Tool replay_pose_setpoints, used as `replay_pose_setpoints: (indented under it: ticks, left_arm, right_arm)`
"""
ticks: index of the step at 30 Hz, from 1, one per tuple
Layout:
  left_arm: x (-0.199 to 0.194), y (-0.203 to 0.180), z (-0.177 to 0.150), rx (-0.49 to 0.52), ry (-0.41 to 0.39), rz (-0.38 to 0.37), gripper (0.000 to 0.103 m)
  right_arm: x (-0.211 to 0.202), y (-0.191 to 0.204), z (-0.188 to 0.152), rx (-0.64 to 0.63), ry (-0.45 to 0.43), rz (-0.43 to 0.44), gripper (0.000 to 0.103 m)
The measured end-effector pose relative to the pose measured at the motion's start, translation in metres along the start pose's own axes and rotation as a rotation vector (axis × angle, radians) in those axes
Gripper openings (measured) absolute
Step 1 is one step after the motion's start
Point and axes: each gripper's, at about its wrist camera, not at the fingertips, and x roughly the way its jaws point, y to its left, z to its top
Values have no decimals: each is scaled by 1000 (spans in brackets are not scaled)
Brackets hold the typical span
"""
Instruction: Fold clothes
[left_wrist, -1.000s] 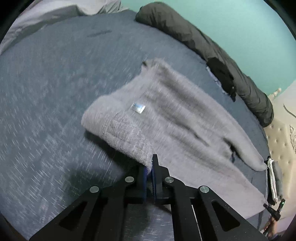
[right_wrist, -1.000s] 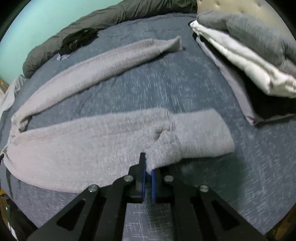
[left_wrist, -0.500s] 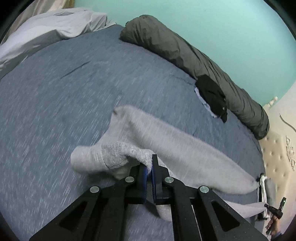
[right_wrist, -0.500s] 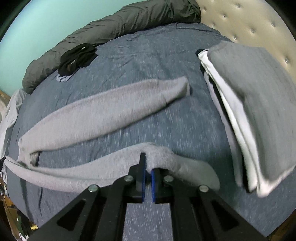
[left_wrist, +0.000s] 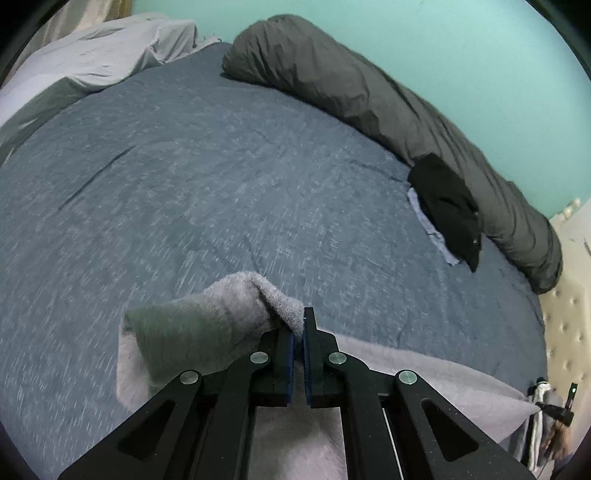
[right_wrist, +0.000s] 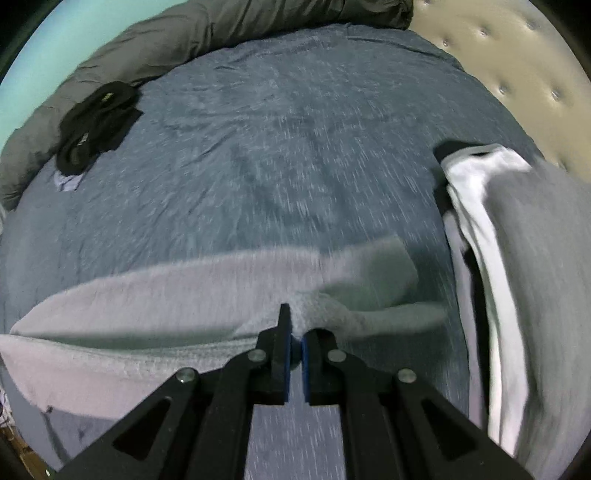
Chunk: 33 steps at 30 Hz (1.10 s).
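Left wrist view: left tongs (left_wrist: 299, 332) clenched on a fold of the fuzzy light-grey knit sweater (left_wrist: 229, 314), bottom centre of frame. Fabric bunches up left of the fingers and runs off to the lower right, lifted off the blue-grey bed sheet (left_wrist: 207, 177). Rolled dark-grey duvet (left_wrist: 369, 88) along the teal wall, upper right; black garment (left_wrist: 447, 206) lying against it on a pale cloth, right of centre. Crumpled pale-grey bedding (left_wrist: 92, 62) upper left.

Right wrist view: right tongs (right_wrist: 295, 332) clenched on another fold of the same sweater (right_wrist: 166, 291), which stretches as a band from lower left to centre, motion-blurred. Stack of folded grey and white clothes (right_wrist: 517, 258) at right edge, just beside the sweater end. Black garment (right_wrist: 96, 125) upper left, well apart. Beige tufted headboard (right_wrist: 509, 48) upper right.
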Motion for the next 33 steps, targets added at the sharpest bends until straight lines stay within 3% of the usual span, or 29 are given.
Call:
replay_pose_setpoints:
  ticks: [7, 9, 11, 12, 15, 16, 18, 22, 28, 29, 30, 31, 33]
  left_arm:
    - [69, 0, -3, 14, 55, 66, 7]
    - [89, 0, -10, 21, 73, 77, 8]
    - [96, -2, -15, 34, 74, 78, 13]
    - [99, -3, -18, 41, 74, 79, 25]
    - [85, -6, -23, 33, 43, 36, 53]
    - [80, -7, -24, 30, 32, 21, 55]
    - [69, -10, -28, 23, 10, -10, 56]
    - [46, -22, -40, 42, -13, -37, 62]
    - [23, -29, -50, 42, -7, -106, 68]
    - [19, -28, -50, 33, -8, -113, 69]
    - [16, -28, -51, 24, -8, -119, 69]
    - [14, -30, -52, 24, -8, -124, 69]
    - [10, -33, -55, 25, -8, -132, 69]
  right_arm:
    - [67, 11, 37, 28, 46, -56, 5]
    - [86, 11, 39, 39, 67, -62, 10]
    - [94, 10, 40, 40, 55, -45, 13]
    - [96, 8, 41, 40, 47, -34, 13]
    - [90, -2, 43, 46, 27, 34, 15]
    - [87, -6, 43, 53, 23, 64, 17]
    - [79, -13, 41, 46, 27, 116, 36]
    - [53, -17, 32, -44, -12, 126, 37]
    - [21, -36, 16, -11, -57, 229, 44]
    - [14, -36, 13, -7, -68, 233, 48]
    - [7, -36, 10, -4, -79, 237, 61]
    - [3, -38, 9, 18, -80, 252, 66]
    - [-3, -45, 7, 53, -84, 264, 68]
